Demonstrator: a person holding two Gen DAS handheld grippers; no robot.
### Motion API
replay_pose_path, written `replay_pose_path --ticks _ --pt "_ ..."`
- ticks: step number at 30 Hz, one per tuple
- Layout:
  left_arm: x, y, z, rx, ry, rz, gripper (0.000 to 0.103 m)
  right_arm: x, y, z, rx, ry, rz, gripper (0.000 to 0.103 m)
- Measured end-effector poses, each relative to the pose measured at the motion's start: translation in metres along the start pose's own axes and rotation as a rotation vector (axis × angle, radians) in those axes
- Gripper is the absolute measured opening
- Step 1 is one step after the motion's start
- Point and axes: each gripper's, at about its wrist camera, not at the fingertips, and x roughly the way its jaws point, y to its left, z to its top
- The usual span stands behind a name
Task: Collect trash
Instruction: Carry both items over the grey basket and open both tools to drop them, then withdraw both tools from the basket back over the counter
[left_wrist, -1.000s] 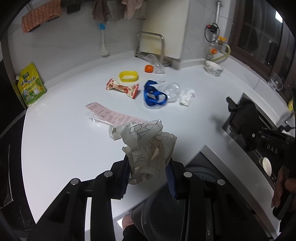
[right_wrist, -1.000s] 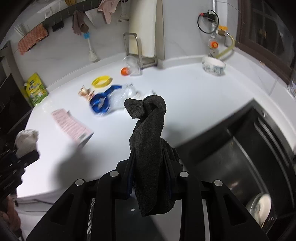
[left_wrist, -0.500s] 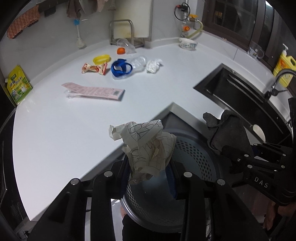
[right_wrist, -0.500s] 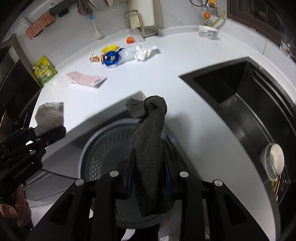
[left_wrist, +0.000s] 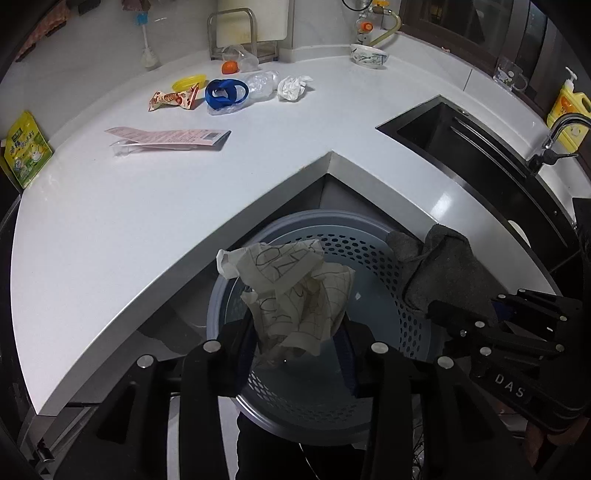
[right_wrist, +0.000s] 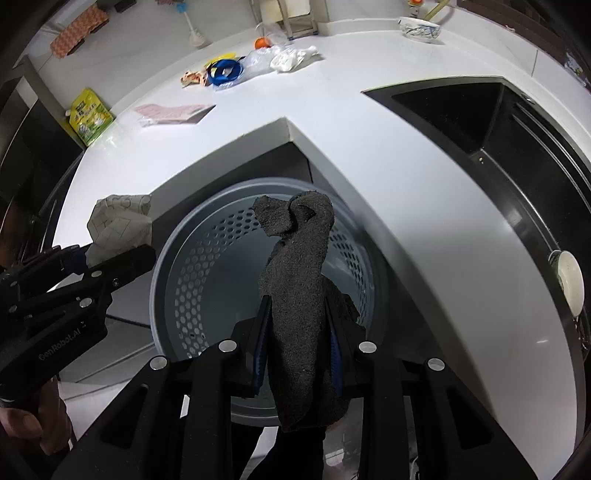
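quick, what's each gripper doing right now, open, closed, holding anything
Left gripper: jaws opening, crumpled paper between them over the perforated bin.
Right gripper: closed on a dark grey cloth, above the same bin.

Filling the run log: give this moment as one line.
left gripper: opening, crumpled paper between jaws | right gripper: shut on dark cloth | both over bin

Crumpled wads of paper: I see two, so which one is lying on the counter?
The plain white wad beside the clear plastic. The other, scribbled with pen lines, sits between the left tongs above the bin.
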Motion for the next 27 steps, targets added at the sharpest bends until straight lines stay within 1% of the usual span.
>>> replay_pose_path --ticks 3,4,6,7,8,10,14,16,18,27 --pt "-0.001 0.001 -0.001 -0.004 -0.003 0.010 0.045 0.001 0.002 -0.001 -0.006 0.005 0.012 0.027" --pt "-0.002 0.001 -0.001 -0.007 -0.006 0.013 0.048 0.001 0.003 -0.001 -0.009 0.004 0.017 0.027" --pt "-0.003 0.004 -0.001 -0.014 -0.013 0.020 0.054 0.000 0.004 0.000 -0.012 0.001 0.025 0.037" --pt "-0.004 0.005 -0.001 -0.018 -0.017 0.025 0.059 -0.002 0.004 0.000 -0.015 -0.008 0.024 0.050" --pt "-0.005 0.006 -0.001 -0.023 -0.020 0.031 0.061 -0.004 0.005 0.001 -0.018 -0.021 0.020 0.057" --pt "-0.007 0.008 0.000 -0.034 -0.020 0.036 0.066 -0.008 0.006 0.002 -0.027 -0.038 0.022 0.058" --pt "-0.009 0.013 0.000 -0.053 -0.018 0.048 0.069 -0.010 0.005 0.003 -0.029 -0.037 0.021 0.058" --pt "-0.010 0.014 0.000 -0.058 -0.022 0.052 0.073 -0.009 0.005 0.002 -0.028 -0.034 0.021 0.058" --pt "-0.011 0.015 -0.001 -0.064 -0.024 0.051 0.075 -0.009 0.004 0.003 -0.027 -0.035 0.021 0.058" --pt "-0.018 0.014 0.004 -0.072 -0.035 0.066 0.075 -0.017 0.000 0.004 -0.022 -0.053 0.026 0.058"
